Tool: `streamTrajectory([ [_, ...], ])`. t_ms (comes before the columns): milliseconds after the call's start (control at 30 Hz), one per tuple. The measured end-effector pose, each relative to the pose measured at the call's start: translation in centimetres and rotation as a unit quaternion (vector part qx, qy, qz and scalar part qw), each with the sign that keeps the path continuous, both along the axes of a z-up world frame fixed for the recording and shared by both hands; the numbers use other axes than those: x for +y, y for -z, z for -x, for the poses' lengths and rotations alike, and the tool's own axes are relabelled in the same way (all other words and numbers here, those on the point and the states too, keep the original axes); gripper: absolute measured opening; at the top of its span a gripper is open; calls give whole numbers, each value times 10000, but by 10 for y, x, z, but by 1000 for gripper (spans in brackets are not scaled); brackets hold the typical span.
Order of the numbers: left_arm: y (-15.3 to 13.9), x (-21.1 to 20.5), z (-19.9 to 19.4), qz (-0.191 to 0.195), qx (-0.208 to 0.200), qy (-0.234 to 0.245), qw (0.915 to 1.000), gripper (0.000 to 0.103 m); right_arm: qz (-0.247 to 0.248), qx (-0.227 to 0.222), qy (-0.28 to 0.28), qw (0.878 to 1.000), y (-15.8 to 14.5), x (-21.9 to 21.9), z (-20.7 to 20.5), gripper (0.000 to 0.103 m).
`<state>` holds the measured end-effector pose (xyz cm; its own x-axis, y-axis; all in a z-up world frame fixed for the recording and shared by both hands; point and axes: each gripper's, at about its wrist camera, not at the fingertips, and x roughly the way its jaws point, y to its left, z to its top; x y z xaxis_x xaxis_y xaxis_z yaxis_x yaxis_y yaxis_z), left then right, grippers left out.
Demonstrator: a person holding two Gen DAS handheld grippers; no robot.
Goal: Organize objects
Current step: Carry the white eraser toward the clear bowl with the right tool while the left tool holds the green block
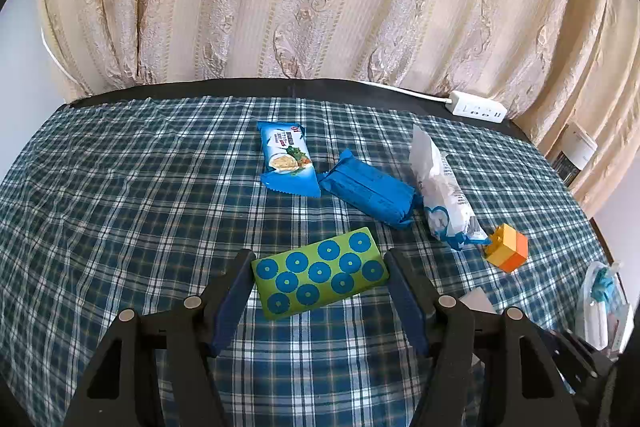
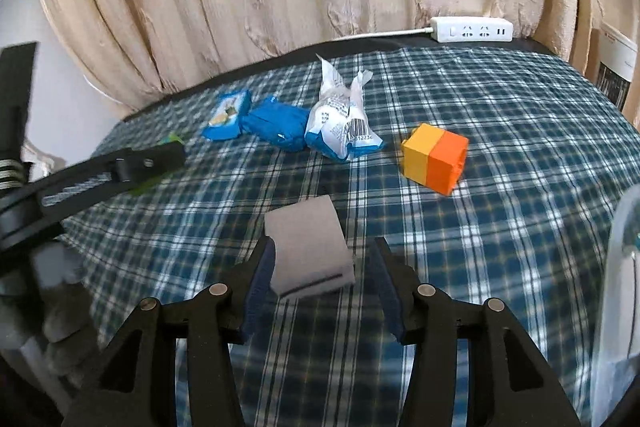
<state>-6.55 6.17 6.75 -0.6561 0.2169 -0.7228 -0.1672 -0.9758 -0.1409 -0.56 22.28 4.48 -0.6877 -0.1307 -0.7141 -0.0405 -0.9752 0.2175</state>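
A green block with blue dots point(image 1: 320, 277) lies tilted between the fingers of my left gripper point(image 1: 320, 255), and both pads touch its ends, so the gripper is shut on it. In the right wrist view, a pale grey rectangular block point(image 2: 308, 247) lies on the checked cloth point(image 2: 500, 227) between the fingers of my right gripper point(image 2: 323, 243). The left pad touches the grey block, the right pad stands a little off it, and the gripper is open. My left gripper point(image 2: 120, 163) also shows at that view's left edge.
Behind lie a blue snack packet point(image 1: 286, 159), a blue wrapped pack point(image 1: 368, 193), a white and blue packet point(image 1: 444, 195) and a yellow and orange block point(image 1: 506, 247). A white power strip point(image 1: 476, 109) sits at the table's far edge by the curtain. A clear container point(image 2: 624, 267) stands right.
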Motion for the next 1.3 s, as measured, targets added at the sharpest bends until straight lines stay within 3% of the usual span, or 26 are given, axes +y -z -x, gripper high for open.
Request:
streamTrajectory([
  [633, 0, 1, 0, 2, -38, 41, 10000, 69, -194, -86, -211, 9996, 10, -17, 16, 61],
  [767, 1, 1, 0, 12, -55, 66, 10000, 69, -300, -112, -168, 9993, 12, -16, 17, 48],
  [1300, 6, 12, -4, 132, -79, 234, 9996, 69, 23, 359, 376, 9986, -20, 22, -45, 47],
])
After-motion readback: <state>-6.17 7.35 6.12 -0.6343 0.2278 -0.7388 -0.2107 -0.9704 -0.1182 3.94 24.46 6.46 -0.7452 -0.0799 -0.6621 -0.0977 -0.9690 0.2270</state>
